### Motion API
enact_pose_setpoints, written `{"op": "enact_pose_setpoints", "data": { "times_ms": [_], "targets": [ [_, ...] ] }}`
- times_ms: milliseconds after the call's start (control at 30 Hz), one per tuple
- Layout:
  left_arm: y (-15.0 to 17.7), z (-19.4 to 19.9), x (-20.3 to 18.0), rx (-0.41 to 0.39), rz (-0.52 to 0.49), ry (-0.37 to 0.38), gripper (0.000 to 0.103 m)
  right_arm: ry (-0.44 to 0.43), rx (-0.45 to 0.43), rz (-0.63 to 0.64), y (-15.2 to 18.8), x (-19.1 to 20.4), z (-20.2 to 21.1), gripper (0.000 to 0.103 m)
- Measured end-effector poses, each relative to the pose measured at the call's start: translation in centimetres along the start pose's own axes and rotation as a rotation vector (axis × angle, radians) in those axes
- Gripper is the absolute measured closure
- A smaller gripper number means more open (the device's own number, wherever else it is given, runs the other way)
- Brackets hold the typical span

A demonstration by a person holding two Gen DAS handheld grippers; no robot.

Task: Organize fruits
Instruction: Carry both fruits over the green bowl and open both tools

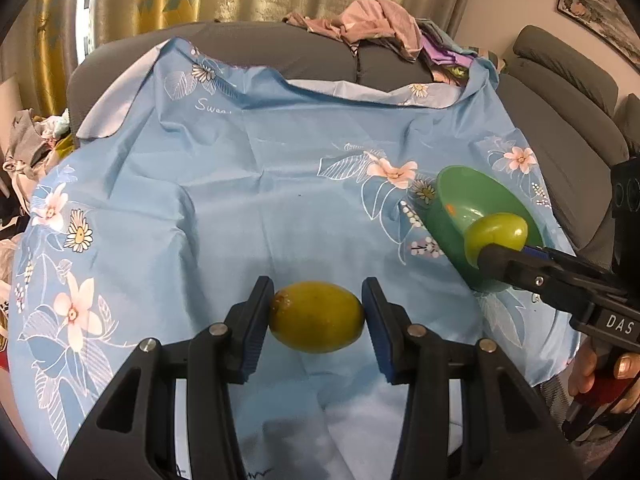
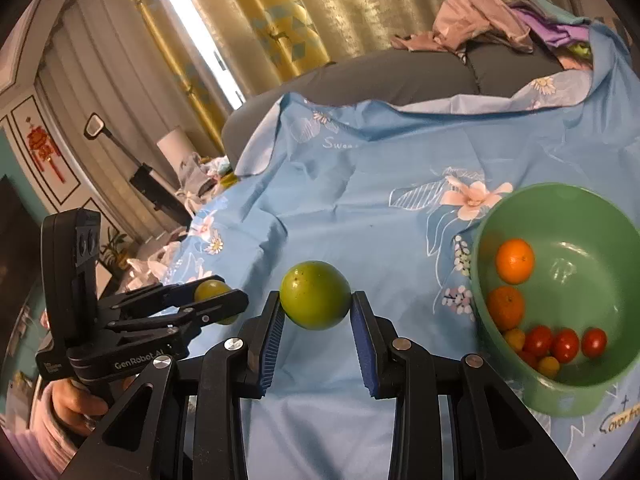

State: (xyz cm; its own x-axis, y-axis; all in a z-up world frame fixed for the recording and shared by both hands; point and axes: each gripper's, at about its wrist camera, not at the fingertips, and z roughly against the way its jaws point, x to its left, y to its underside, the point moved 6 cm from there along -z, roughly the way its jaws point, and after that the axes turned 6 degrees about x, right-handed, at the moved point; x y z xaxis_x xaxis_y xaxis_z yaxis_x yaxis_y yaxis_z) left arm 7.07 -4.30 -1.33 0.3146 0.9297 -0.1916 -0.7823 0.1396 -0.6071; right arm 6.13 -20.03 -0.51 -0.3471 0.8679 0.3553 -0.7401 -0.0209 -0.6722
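Left hand-held gripper (image 1: 316,312) clamped on yellow-green lemon (image 1: 316,317), long axis pad-to-pad (right hand-held gripper (image 2: 316,298) gripping round green fruit (image 2: 315,295))

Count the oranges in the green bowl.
2. One orange lies against the bowl's left inner wall; the other orange sits just below it, above the tomatoes. More may be hidden.

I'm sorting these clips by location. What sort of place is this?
Most likely a home living room: a grey sofa strewn with a pile of clothes, gold curtains behind it, and a red Chinese knot ornament on the wall.
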Motion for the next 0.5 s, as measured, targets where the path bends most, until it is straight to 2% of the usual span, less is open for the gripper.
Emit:
{"op": "enact_pose_setpoints", "data": {
  "times_ms": [500],
  "targets": [
    [0.0,2.8,-3.0,-0.037,-0.056,-0.029,0.058,-0.024,-0.081,0.008,0.3,0.1,4.0,0.069]
  ]
}}
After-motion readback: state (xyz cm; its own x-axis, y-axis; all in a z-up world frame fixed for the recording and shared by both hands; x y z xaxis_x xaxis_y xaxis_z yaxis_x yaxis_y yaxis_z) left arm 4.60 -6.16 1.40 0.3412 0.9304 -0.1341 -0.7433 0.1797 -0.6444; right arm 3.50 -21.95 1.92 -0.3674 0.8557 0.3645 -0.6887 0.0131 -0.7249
